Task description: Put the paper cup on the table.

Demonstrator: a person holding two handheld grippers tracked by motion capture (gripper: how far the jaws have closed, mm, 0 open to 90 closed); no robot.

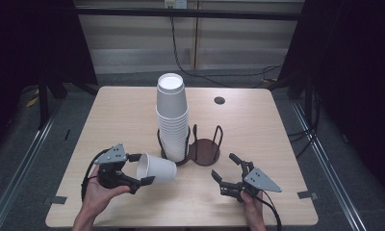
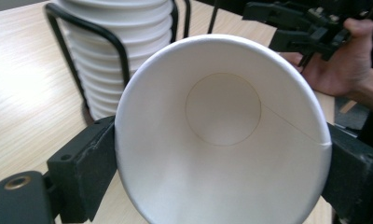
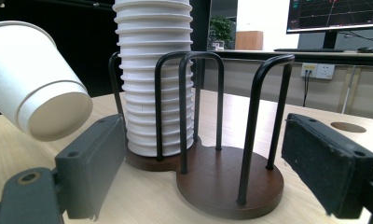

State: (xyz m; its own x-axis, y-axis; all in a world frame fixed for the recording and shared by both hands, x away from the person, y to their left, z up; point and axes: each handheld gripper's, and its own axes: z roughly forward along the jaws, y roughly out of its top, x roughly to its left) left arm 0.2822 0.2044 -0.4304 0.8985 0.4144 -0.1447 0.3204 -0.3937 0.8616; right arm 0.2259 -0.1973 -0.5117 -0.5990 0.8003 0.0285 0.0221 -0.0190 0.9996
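Note:
A single white paper cup [image 1: 158, 168] lies on its side in the air above the table, its mouth facing my left gripper [image 1: 141, 168]. The jaws press on opposite sides of its rim; the left gripper view looks straight into the cup [image 2: 222, 130]. A tall stack of white cups [image 1: 171, 115] stands in the left half of a dark wooden holder with black wire loops. The holder's right half [image 1: 205, 150] is bare. My right gripper [image 1: 224, 166] hovers open just in front of that bare half [image 3: 231, 182], with nothing between its pads [image 3: 329, 163].
The light wooden table [image 1: 258, 125] has a round cable hole [image 1: 219, 100] at the back right. Black cables trail over the floor behind it. A monitor and a desk stand beyond the table in the right gripper view.

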